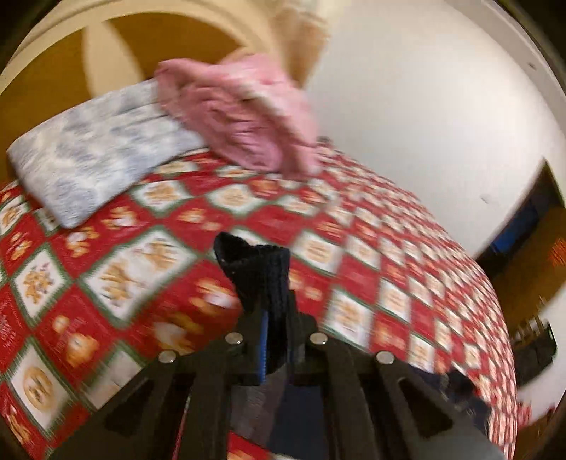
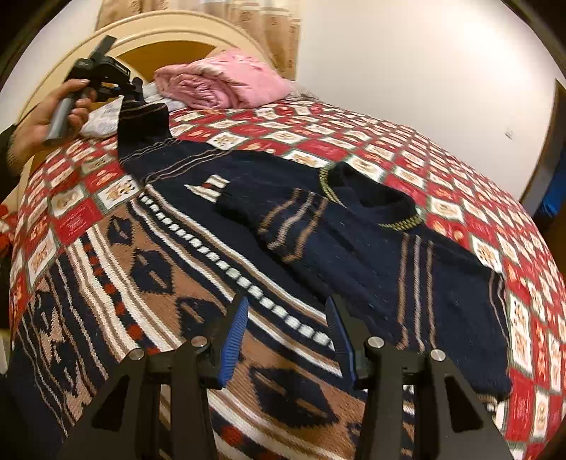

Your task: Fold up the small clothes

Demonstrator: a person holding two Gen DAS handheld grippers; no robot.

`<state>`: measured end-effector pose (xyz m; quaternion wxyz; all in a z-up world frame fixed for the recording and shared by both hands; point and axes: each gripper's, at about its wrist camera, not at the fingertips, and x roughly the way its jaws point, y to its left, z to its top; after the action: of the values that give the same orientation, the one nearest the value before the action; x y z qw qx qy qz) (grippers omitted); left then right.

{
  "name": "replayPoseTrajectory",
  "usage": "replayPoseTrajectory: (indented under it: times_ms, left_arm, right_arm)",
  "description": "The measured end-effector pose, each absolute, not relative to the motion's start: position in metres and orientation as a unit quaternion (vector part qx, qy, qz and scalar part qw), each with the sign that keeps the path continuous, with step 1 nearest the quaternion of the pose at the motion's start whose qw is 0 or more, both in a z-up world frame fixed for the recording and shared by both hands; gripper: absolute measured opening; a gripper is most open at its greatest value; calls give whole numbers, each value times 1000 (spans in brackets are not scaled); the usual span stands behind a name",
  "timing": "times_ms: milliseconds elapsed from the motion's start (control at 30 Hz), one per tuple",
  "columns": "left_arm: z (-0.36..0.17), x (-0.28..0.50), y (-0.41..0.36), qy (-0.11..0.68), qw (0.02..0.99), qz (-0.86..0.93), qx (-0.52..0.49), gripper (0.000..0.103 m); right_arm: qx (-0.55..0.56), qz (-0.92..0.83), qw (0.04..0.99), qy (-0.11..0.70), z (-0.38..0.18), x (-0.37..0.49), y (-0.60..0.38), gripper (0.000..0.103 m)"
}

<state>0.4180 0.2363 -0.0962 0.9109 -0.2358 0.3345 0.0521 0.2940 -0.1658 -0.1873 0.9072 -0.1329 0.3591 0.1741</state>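
The sweater [image 2: 269, 226] lies spread out on the bed, dark blue with brown, white and red patterns. Most of it sits right under and in front of the right claw [image 2: 286, 336]. Its neck hole [image 2: 371, 198] is a bit farther ahead and to that claw's right side. One sleeve is folded in across the chest. The other sleeve [image 2: 141, 127] stretches far away to that claw's left, up to the left claw [image 1: 277, 339].

The left claw is pressed together and pinches the dark cuff [image 1: 258, 272] of that sleeve. The cuff pokes out past its tips. A hand [image 2: 53, 109] holds this claw above the bed. The right claw is spread apart with nothing in it. It hangs just over the patterned middle of the sweater.

Under it all is the red and white bedspread [image 2: 460, 198]. Far ahead of both claws, by the headboard [image 2: 159, 32], sit a pink blanket [image 2: 226, 85] and a pale blue pillow [image 1: 92, 152].

What could go wrong? The left wrist picture is blurry, so I think that claw is moving fast. Only a small bit of cuff is pinched, so a quick tug could pull it free. The knit is heavy and stretchy, so pulling the sleeve could drag the whole sweater and wrinkle it, because the right claw is not holding the body down. The sleeve could also land crooked.
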Motion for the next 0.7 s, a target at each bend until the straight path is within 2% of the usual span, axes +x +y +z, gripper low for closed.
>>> replayPoseTrajectory:
  times_ms: [267, 700]
  left_arm:
    - [-69, 404, 113, 347, 903, -63, -245, 7]
    - [-91, 401, -72, 396, 875, -177, -213, 7]
  right_arm:
    - [-113, 165, 918, 344, -179, 269, -198, 47]
    - [-57, 126, 930, 342, -183, 245, -264, 47]
